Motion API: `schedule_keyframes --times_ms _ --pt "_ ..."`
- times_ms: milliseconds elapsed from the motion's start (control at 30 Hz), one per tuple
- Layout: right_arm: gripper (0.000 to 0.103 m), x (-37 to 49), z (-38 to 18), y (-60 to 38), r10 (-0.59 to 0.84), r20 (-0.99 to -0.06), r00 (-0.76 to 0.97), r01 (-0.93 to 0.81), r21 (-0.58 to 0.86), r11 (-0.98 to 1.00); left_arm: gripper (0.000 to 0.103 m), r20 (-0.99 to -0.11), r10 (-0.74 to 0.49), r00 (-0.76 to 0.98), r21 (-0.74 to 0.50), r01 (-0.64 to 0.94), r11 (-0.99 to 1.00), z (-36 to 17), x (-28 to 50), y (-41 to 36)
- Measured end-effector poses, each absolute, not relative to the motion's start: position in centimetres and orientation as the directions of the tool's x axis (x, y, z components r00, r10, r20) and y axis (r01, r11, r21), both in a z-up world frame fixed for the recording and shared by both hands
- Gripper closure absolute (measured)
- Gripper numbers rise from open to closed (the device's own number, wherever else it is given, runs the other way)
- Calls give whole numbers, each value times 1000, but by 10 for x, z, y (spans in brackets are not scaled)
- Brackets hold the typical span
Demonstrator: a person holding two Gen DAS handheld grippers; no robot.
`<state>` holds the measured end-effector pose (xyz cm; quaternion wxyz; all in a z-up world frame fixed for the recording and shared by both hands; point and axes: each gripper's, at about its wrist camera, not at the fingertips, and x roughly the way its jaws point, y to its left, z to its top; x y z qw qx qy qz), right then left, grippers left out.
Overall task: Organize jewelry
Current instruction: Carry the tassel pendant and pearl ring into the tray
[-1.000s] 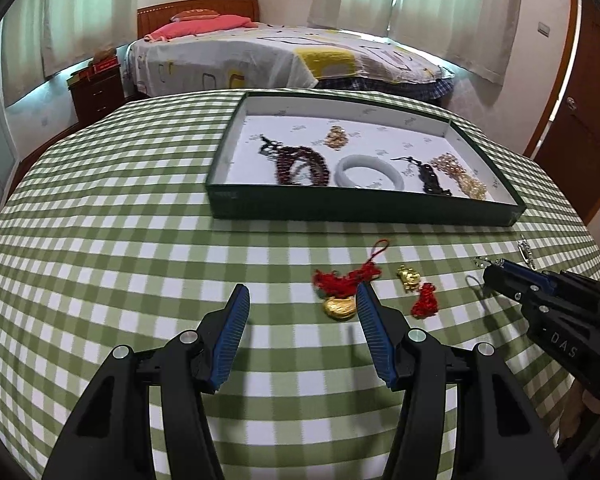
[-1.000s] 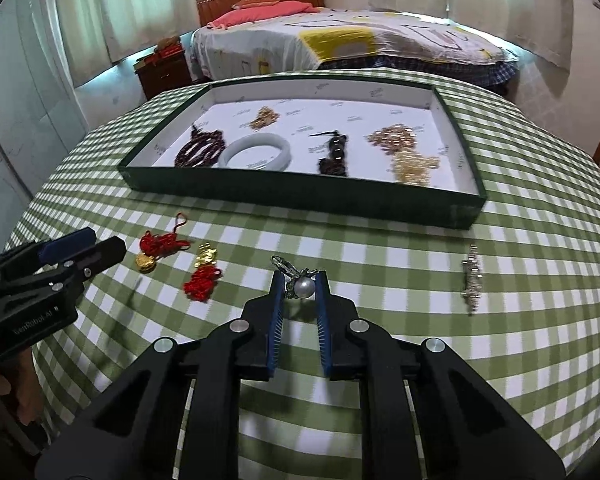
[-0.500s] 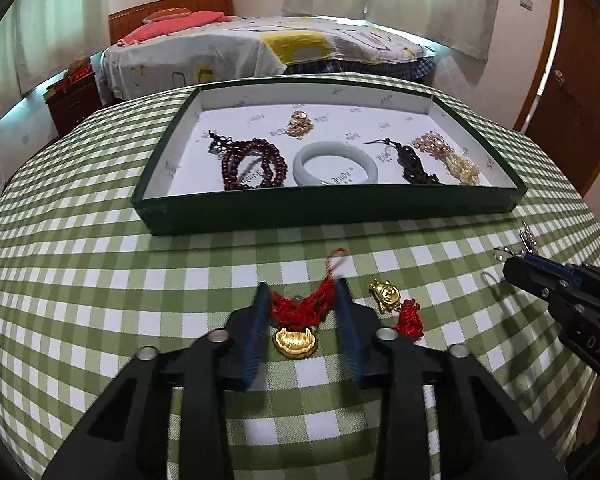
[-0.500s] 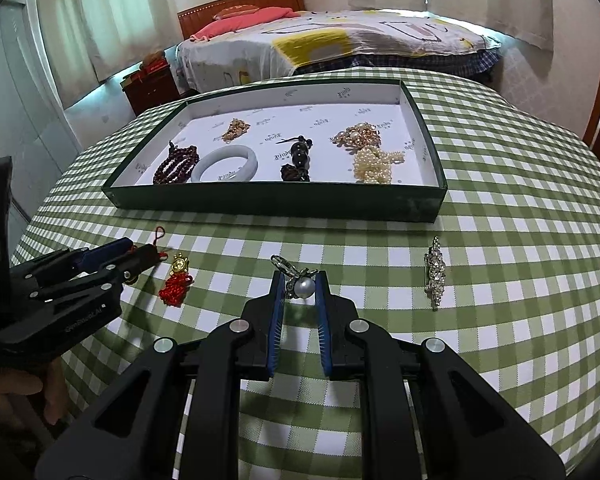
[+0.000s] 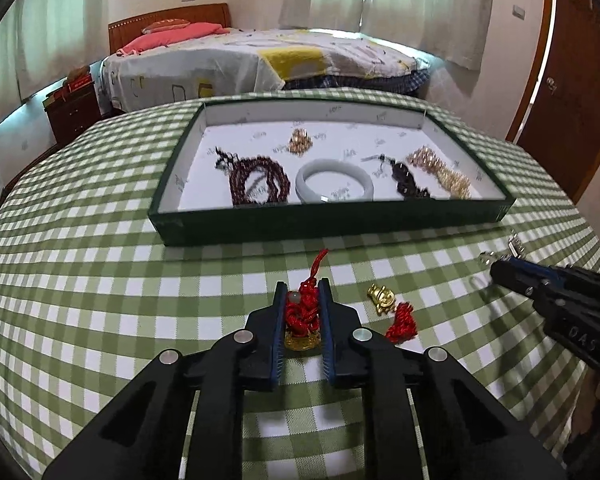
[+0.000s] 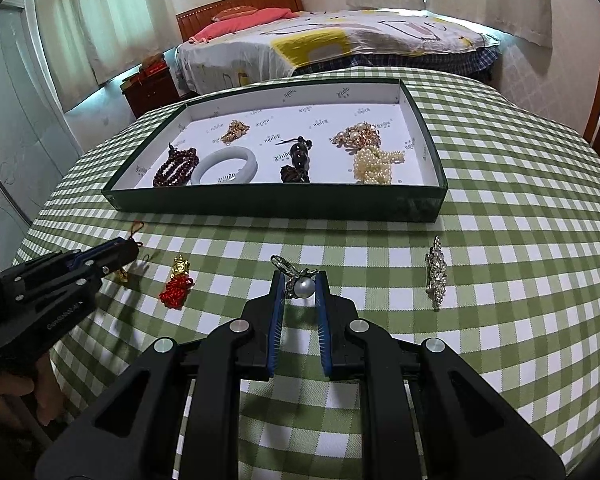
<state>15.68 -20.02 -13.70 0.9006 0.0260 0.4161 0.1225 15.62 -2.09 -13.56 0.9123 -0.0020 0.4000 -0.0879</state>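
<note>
Right now I'm mid-pickup with both hands, short of the green tray (image 5: 332, 222). My left gripper (image 5: 302, 312) is closing, its jaws hugging the red knotted charm with the gold ingot (image 5: 302, 316), which lies on the checked cloth just in front of the tray's near wall. My right gripper (image 6: 299, 290) pinches the pearl keyring charm (image 6: 302, 286), also before that wall. Next, I judge, both pieces need lifting over the wall onto bare lining.
</note>
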Motion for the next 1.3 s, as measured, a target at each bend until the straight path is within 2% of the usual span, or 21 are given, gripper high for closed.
schedule_keyframes --times_ms 433,900,1067,1300 --pt "87 160 -98 -194 256 -680 686 -229 132 964 87 -635 -212 742 -114 181 977 -85 157 -22" --pt "87 223 -49 -185 245 -572 783 -248 74 966 87 -528 -197 826 -98 171 980 -46 219 -25" --pt "87 263 -48 -185 239 -568 788 -242 71 968 87 -533 -165 830 -78 146 986 -49 250 -20" --pt "87 314 -80 -180 221 -630 745 -231 67 971 87 -610 -114 784 -58 99 993 -82 298 -10"
